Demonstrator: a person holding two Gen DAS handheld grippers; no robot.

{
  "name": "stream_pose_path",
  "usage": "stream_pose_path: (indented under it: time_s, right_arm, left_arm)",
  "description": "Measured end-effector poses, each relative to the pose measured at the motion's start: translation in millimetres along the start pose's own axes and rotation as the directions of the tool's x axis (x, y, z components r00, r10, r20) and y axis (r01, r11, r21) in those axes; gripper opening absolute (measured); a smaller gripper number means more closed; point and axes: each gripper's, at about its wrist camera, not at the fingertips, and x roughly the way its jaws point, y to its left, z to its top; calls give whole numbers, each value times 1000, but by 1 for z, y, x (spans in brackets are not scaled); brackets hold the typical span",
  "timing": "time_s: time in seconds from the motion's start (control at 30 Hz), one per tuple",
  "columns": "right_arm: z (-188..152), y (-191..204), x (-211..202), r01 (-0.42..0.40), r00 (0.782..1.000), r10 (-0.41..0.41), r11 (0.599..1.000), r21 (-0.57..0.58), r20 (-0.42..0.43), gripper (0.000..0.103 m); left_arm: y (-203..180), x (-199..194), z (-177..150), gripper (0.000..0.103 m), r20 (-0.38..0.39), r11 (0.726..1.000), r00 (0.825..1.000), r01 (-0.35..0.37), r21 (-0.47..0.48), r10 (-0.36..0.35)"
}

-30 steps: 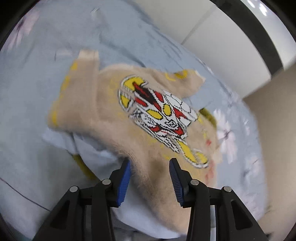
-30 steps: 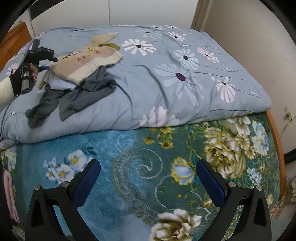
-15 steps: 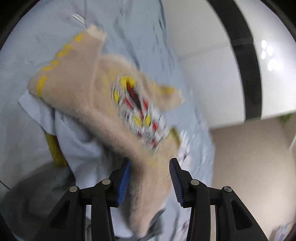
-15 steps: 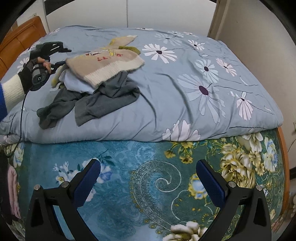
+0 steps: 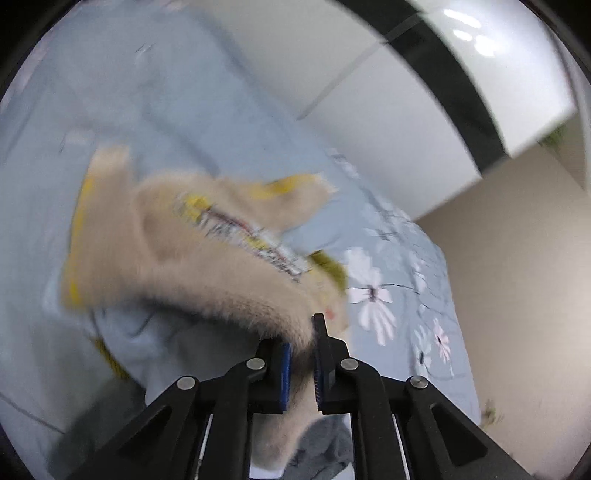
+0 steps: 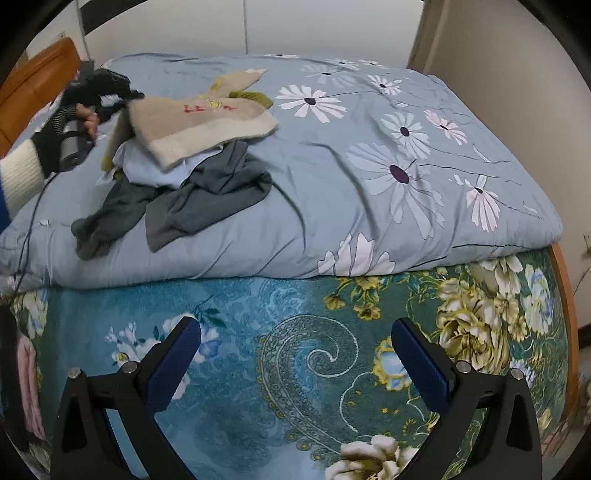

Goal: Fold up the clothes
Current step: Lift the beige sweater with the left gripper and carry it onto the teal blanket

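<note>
A beige knit sweater (image 5: 207,273) with a yellow, red and white print lies on top of a clothes pile on the bed. My left gripper (image 5: 301,354) is shut on a fold of its edge; the view is blurred. In the right wrist view the sweater (image 6: 207,122) tops a light blue garment (image 6: 147,170) and grey clothes (image 6: 192,199), with my left gripper (image 6: 125,96) at its left edge. My right gripper (image 6: 295,354) is open and empty, low over the bed's front, far from the pile.
The pile sits on a grey-blue flowered duvet (image 6: 388,166) over a teal floral bedspread (image 6: 314,350). A wooden headboard (image 6: 33,77) is at the far left. White wall panels (image 6: 295,26) stand behind the bed and a beige wall (image 6: 517,92) at the right.
My left gripper has closed on the sweater's edge; its jaws were apart around the fabric before. The right gripper's view has drifted closer to the bed, with the jaws still open.
</note>
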Motion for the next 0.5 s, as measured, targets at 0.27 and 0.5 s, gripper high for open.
stream_pose_path:
  time_s: [0.27,0.5]
  right_arm:
    - [2,-8,-26,-20,998,19,1000,6,55,103]
    - [-9,-54,-64,-75,984,63,995,65,166,103]
  left_arm:
    - [-120,-92,-5,10,-16,928,973,225,298,-231]
    - [-211,-184,-36,10,-22,874,950,297,385,-313]
